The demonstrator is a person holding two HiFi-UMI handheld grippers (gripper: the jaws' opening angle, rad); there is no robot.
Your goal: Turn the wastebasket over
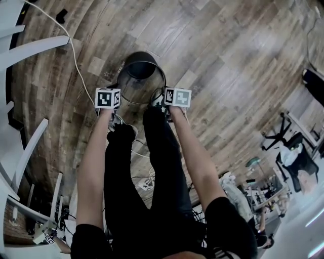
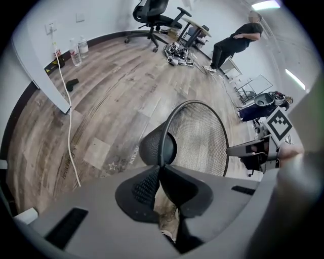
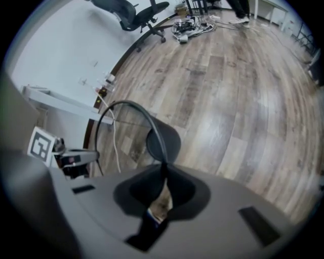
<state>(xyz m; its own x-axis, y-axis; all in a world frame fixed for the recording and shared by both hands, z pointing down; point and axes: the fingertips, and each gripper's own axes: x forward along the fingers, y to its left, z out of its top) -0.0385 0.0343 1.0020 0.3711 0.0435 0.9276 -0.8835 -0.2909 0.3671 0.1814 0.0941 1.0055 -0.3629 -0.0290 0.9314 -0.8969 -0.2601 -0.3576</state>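
1. Head view: the mesh wastebasket point(image 1: 139, 68) is on the wooden floor point(image 1: 228, 60) just ahead of the person's dark-trousered legs point(image 1: 152, 167). Its wire rim faces up toward the camera and its dark base lies farther away. The left claw point(image 1: 121, 92) is at the rim's left side and the right claw point(image 1: 161, 97) at its right side, with the basket between them. A white cable point(image 1: 76, 60) trails across the floor to the left. Whether the base rests on the floor or hangs just above it is hard to tell from this angle.

2. Left gripper view: the left claw point(image 2: 162, 169) is clenched on the wastebasket's point(image 2: 202, 141) rim, its jaws pinching the wire and mesh wall. The right claw point(image 2: 253, 149) reaches the opposite side of the rim. Farther off are an office chair point(image 2: 152, 12), a standing person point(image 2: 238, 40) and bottles point(image 2: 78, 50) by the wall.

3. Right gripper view: the right claw point(image 3: 163, 174) is clamped on the wastebasket's point(image 3: 164, 141) rim, jaws closed on the thin edge. The left claw point(image 3: 76, 158) shows across the rim.
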